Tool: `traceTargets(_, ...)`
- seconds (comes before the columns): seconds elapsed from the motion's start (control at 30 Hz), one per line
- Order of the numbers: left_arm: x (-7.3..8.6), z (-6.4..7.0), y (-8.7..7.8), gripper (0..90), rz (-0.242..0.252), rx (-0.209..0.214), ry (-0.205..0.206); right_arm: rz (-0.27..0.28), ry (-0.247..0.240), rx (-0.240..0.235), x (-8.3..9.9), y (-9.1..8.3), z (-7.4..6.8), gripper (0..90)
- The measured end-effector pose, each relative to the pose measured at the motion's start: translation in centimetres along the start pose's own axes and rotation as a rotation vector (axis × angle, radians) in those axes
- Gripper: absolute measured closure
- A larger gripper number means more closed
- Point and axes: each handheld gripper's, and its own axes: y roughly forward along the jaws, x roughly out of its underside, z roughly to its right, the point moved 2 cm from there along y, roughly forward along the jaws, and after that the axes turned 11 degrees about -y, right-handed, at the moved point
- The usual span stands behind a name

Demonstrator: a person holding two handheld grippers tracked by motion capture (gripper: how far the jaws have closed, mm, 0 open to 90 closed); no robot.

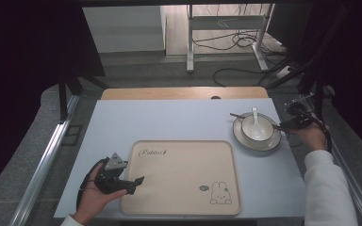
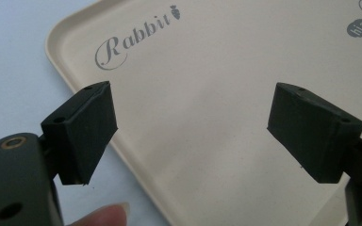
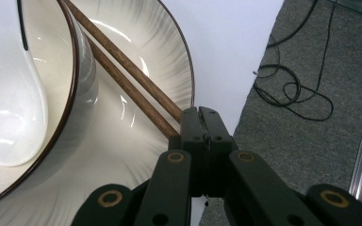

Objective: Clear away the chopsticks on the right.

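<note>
The right gripper (image 3: 201,123) has its jaws pressed together at the near end of a pair of wooden chopsticks (image 3: 122,70); whether the tips are pinched between the pads or simply lie just beside them cannot be told. In the high view this gripper (image 1: 283,126) sits at the right edge of the tabletop (image 1: 179,120), held by the person's right hand (image 1: 312,135). The chopsticks (image 1: 245,117) lie slanted across the rim of a pale plate (image 1: 259,143), running behind a white bowl (image 1: 257,128) that stands on the plate. A white ceramic spoon (image 1: 255,117) rests in the bowl, its handle pointing toward the far edge. Plate and bowl stand near the right edge of the tabletop, toward its far corner.

The left gripper (image 2: 193,127) has its jaws spread wide with nothing between them, hanging over the left edge of a beige tray (image 2: 226,70) printed with the word "Rabbit". In the high view it (image 1: 139,181) is at the tray's (image 1: 184,174) near left corner, held by the left hand (image 1: 96,195). The tray lies along the near edge of the tabletop.
</note>
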Motion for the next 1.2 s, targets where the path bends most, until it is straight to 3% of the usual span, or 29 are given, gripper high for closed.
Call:
traceTargets(0.53, 0.0, -0.1, 0.0, 16.2, 0.000, -0.002, -0.004, -0.008, -0.001, -0.021, 0.3, 0.1, 0.0, 89.4)
traceTargets(0.7, 0.0, -0.1, 0.0, 16.2, -0.002, -0.003, -0.004, 0.011, -0.014, 0.009, 0.1, -1.0, 0.4, 89.2)
traceTargets(0.77, 0.0, -0.1, 0.0, 16.2, -0.001, -0.003, -0.005, 0.002, -0.037, 0.014, -0.1, -1.5, 0.7, 81.3)
traceTargets(0.8, 0.0, -0.1, 0.1, 16.2, -0.002, -0.003, -0.004, -0.031, -0.080, 0.041, -0.2, -1.8, 0.8, 71.7)
traceTargets(0.83, 0.0, -0.1, 0.1, 16.2, -0.004, -0.003, -0.003, -0.048, -0.099, 0.046, -0.2, -1.8, 0.9, 68.9)
traceTargets(0.9, 0.0, 0.0, 0.1, 16.2, -0.004, -0.004, -0.002, -0.063, -0.111, 0.046, -0.2, -1.7, 0.9, 66.9)
traceTargets(0.97, 0.0, 0.0, 0.1, 16.2, -0.002, -0.005, -0.003, -0.115, -0.163, 0.047, -0.1, -1.2, 1.0, 65.4)
traceTargets(1.2, 0.1, -0.2, 0.1, 16.2, -0.008, -0.007, -0.005, -0.140, -0.218, 0.016, -0.2, -0.5, 1.3, 65.6)
